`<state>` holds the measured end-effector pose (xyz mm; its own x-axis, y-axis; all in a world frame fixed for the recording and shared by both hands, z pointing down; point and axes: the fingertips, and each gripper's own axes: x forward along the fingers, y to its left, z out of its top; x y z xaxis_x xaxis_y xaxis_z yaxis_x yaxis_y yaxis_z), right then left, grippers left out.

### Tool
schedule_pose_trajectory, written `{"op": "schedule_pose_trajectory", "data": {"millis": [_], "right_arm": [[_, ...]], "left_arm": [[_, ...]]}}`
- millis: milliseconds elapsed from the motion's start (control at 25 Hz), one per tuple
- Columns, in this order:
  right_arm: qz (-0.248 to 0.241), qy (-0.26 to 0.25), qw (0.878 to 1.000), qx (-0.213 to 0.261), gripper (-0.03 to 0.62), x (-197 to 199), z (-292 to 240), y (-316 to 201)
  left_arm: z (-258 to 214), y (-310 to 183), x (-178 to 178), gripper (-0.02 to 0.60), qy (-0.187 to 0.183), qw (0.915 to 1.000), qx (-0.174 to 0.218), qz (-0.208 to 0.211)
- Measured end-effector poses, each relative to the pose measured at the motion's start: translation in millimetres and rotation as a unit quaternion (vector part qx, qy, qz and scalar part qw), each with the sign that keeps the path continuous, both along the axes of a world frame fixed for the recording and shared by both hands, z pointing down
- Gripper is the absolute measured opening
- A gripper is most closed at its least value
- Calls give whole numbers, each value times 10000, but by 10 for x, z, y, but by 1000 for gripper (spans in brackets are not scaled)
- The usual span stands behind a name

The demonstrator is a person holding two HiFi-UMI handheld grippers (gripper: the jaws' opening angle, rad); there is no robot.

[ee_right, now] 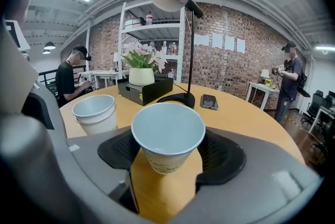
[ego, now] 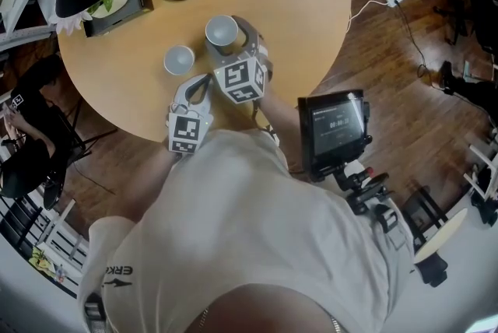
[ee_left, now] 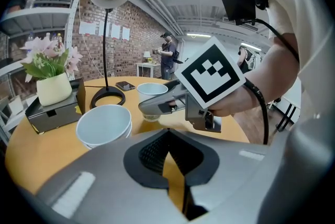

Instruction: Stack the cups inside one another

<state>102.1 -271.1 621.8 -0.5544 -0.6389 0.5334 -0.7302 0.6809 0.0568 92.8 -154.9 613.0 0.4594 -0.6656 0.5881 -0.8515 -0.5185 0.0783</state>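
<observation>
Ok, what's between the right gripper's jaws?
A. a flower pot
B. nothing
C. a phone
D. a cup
D: in the right gripper view, a cup stands upright between the jaws of the right gripper.

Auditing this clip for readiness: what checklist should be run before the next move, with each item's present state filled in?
1. Grip: single cup between right gripper jaws, pads on its sides: ok.
2. Pose: single cup upright, mouth up: ok.
3. Target: stacked cups upright, top one empty: ok.
4. Other hand: left gripper shut, empty, apart from stacked cups: ok.
5. Lift: single cup clear of the table: cannot tell.
</observation>
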Motion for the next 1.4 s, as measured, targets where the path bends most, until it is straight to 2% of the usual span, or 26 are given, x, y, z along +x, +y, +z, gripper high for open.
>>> {"op": "schedule_pose_trajectory", "data": {"millis": [280, 640, 1120, 1400], "right_arm": [[147, -114, 9991, 393, 348, 73, -330, -66], [465, -452, 9921, 1074, 348, 132, -1157, 46], [569, -539, 9826, 1681, 347, -141, -1831, 451], [498, -567, 9805, 1813, 347, -512, -2021, 714]], "left_arm": [[-112, -53, 18, 2, 131, 9996, 254, 33], [-547, -103, -86, 2, 391, 9952, 896, -97], [-1081, -142, -733, 2, 578, 9814, 1727, -607], [-1184, 38, -1155, 2, 648, 9778, 1846, -748]]}}
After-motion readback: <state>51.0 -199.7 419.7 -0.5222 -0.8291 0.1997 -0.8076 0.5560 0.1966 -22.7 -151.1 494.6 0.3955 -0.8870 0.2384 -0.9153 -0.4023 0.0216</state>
